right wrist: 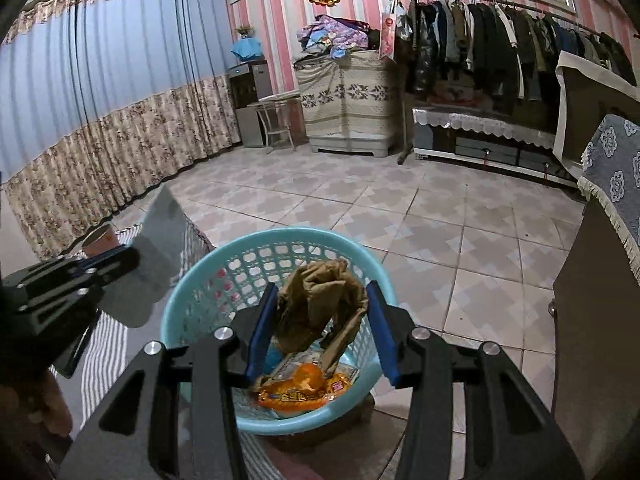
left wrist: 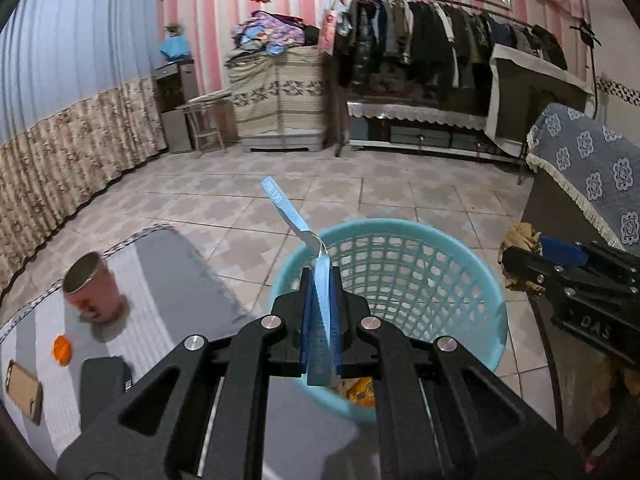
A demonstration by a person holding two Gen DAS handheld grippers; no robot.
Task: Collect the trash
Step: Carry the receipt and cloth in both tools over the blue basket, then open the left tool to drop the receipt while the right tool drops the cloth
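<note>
My left gripper (left wrist: pixel 321 276) is shut on a thin light-blue strip (left wrist: pixel 288 214) that sticks up and forward past the fingertips, over the near rim of the turquoise mesh basket (left wrist: pixel 420 228). In the right wrist view my right gripper (right wrist: pixel 322 300) is shut on a crumpled brown paper wad (right wrist: pixel 320 308), held above the same basket (right wrist: pixel 192 296). An orange snack wrapper (right wrist: pixel 304 388) lies at the basket's bottom. The right gripper (left wrist: pixel 516 264) shows at the right edge of the left view, the brown wad (left wrist: pixel 520 236) in it. The left gripper (right wrist: pixel 124 260) shows at the left edge of the right view.
A grey striped table cover (left wrist: pixel 168 280) holds a pink cup (left wrist: pixel 94 292), an orange cap (left wrist: pixel 62 350), a dark flat device (left wrist: pixel 102 384) and a brown case (left wrist: pixel 24 392). A cabinet with a blue patterned cloth (left wrist: pixel 592 172) stands right. Tiled floor (left wrist: pixel 320 188), clothes rack (left wrist: pixel 440 40) beyond.
</note>
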